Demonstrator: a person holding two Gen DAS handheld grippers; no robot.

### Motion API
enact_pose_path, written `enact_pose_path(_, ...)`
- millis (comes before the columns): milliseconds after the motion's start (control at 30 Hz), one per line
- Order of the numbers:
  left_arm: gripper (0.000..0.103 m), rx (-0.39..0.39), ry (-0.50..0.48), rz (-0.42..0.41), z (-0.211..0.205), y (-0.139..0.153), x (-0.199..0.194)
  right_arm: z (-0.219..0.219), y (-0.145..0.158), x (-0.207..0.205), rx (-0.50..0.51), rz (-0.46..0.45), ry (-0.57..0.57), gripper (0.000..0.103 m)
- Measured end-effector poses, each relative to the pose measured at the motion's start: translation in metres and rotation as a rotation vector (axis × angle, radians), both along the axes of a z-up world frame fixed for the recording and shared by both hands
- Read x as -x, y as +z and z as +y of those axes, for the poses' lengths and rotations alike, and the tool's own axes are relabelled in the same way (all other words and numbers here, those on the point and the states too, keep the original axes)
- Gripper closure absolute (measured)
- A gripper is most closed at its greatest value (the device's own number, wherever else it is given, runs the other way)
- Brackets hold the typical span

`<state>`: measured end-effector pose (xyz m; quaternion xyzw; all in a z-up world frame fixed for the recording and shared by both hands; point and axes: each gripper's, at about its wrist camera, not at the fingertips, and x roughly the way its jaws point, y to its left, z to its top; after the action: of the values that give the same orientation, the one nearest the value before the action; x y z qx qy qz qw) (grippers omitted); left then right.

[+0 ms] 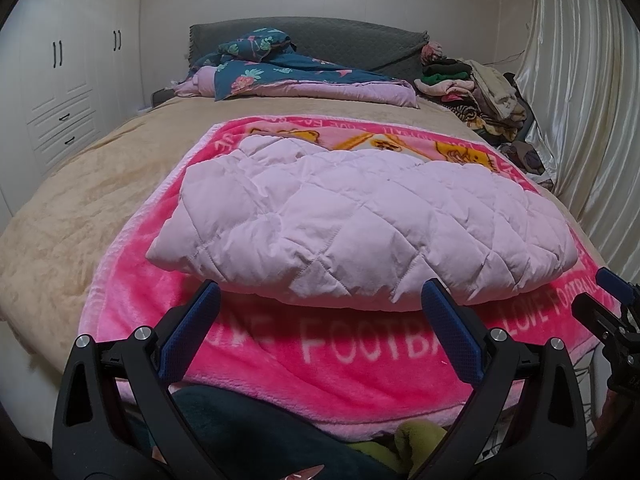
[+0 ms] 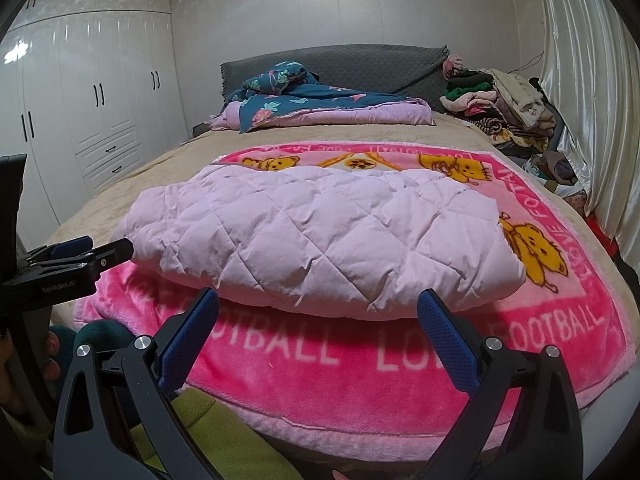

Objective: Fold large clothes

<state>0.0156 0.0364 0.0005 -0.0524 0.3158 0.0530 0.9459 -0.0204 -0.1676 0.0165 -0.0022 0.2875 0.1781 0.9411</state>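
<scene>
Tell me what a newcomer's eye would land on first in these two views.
First, the puffy pale-pink quilted garment, folded into a bundle in the middle of the bed. Under it lies the hot-pink fleece blanket with yellow bears and white FOOTBALL lettering, spread over the beige bedspread. Both the left gripper and the right gripper are open just short of the bundle's near edge.

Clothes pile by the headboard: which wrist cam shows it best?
Right wrist: the clothes pile sits nearer centre, with the stacked layers distinguishable. Left wrist also shows the pile, but closer to the frame's edge, more squeezed by the fisheye.
</scene>
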Motion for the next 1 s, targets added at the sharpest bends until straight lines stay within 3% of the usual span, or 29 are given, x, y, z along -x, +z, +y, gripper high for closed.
enact_pose_path(1000, 0.009, 0.024, -0.05, -0.012, -0.0053, 0.0033, 0.0033, -0.0009, 0.0086, -0.0004, 0.006, -0.014, -0.006, 0.004)
